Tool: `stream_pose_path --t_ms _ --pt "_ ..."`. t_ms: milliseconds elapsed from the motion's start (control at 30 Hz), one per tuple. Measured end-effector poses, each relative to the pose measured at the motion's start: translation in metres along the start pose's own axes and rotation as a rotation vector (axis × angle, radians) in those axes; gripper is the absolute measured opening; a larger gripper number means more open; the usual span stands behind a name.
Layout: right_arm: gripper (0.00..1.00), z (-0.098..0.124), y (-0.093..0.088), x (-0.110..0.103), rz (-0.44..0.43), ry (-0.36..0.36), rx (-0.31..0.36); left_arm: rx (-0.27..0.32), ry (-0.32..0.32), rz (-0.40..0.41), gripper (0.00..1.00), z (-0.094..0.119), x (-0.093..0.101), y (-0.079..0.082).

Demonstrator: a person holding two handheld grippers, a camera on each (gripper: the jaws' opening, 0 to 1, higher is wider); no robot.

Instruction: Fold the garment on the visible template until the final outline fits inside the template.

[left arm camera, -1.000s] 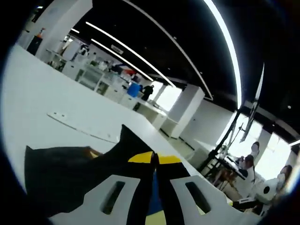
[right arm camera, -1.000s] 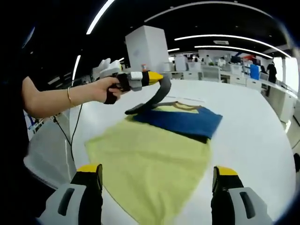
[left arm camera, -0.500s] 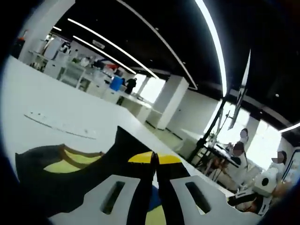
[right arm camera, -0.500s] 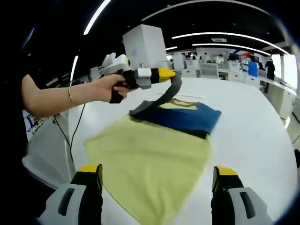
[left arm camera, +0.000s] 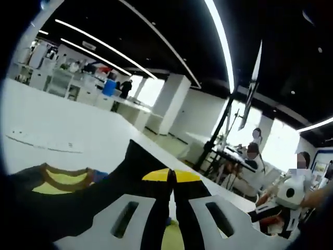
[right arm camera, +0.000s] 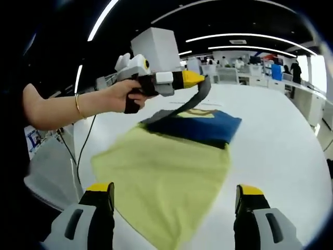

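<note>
- Left gripper view: left gripper [left arm camera: 170, 177] has its jaws pressed together, pinching a dark sleeve [left arm camera: 132, 169] of the garment. The fabric runs from the yellow tips down and left toward the collar [left arm camera: 62, 177]. My read: the sleeve is lifted off the table [left arm camera: 57, 127] so it can be carried across the body for a fold. The camera is tipped up at the room, so little of the table surface shows.
- Same view: a light strip lying on the table [left arm camera: 44, 143] sits beyond the collar. Can't tell what it is.
- Right gripper view: right gripper [right arm camera: 174, 200] jaws stand wide apart, holding nothing and touching nothing. It hangs above the near edge of the garment [right arm camera: 166, 172], likely waiting for its turn.
- Same view: the garment lies flat on the white table, yellow part near, blue band [right arm camera: 200, 130] at the far end. The left gripper comes in from the left, held in a hand [right arm camera: 127, 96] above the far-left part, with the grey sleeve hanging from its tips in an arc down to the garment.
- Template outline: can't pick it out from here; it may be under the cloth.
- Judgement: first fold in progress, garment mostly spread out.
</note>
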State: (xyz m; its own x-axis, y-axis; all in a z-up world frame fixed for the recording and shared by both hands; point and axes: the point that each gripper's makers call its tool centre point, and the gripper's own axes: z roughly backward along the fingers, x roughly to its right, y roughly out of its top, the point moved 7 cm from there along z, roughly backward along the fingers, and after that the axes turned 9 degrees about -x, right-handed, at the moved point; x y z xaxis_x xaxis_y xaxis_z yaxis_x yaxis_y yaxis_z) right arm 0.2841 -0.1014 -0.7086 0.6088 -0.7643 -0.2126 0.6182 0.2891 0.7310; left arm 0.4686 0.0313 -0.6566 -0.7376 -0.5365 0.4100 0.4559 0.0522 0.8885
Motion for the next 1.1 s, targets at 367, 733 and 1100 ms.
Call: stream_pose_path --t_ms 367,733,1100 --pt "0.96 -0.002 -0.003 0.003 -0.016 -0.014 -0.005 -0.122 -0.047 -0.005 0.00 -0.019 0.017 -0.036" --pt "0.95 0.001 -0.007 0.007 -0.034 -0.020 -0.005 -0.229 0.014 0.032 0.00 -0.025 0.010 -0.074" --pt "0.95 0.004 -0.001 0.011 -0.051 -0.027 0.024 -0.224 0.023 -0.023 0.27 -0.016 0.013 -0.071"
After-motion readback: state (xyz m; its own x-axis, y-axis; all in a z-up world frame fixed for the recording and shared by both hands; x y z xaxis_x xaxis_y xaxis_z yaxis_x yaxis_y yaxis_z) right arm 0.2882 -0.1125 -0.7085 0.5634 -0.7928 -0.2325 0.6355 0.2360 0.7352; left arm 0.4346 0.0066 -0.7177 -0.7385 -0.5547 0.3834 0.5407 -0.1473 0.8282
